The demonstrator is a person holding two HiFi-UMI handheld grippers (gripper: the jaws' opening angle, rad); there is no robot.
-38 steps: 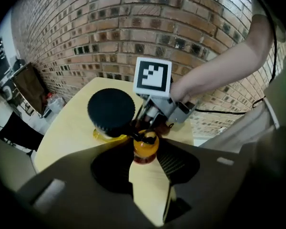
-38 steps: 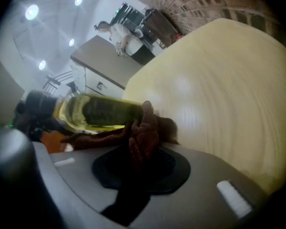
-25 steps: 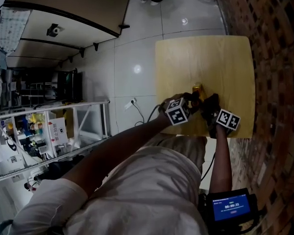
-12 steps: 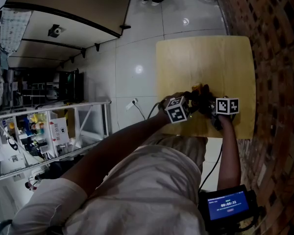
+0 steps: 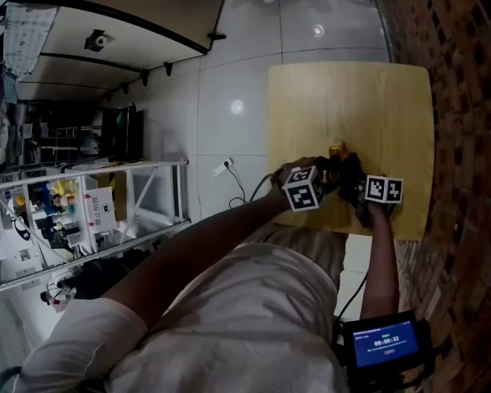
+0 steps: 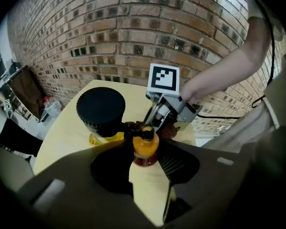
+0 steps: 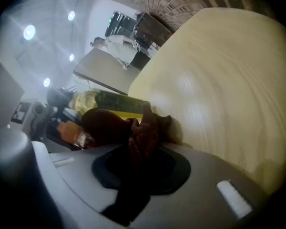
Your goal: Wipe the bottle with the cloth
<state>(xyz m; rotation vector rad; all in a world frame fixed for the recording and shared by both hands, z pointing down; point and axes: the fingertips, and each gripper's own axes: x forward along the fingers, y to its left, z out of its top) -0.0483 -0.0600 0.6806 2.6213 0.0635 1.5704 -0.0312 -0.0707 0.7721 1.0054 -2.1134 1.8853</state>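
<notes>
A small orange bottle point(image 6: 145, 148) with a dark top stands between the jaws of my left gripper point(image 6: 146, 162), which is shut on it. My right gripper point(image 6: 158, 119), with its marker cube, comes in from the far side. It is shut on a dark brown cloth point(image 7: 139, 133) that is bunched against the bottle's upper part point(image 6: 168, 129). In the head view both grippers, left point(image 5: 322, 178) and right point(image 5: 353, 188), meet near the front edge of the wooden table point(image 5: 368, 105); the bottle is mostly hidden there.
A yellow bottle with a wide black cap point(image 6: 100, 110) stands close to the left of the held bottle. A brick wall point(image 5: 466, 97) runs along the table's right side. Tiled floor and a metal rack point(image 5: 82, 211) lie to the left.
My right gripper with the cloth has shifted a little back and forth beside the bottle. The left gripper has stayed in place with the same grip.
</notes>
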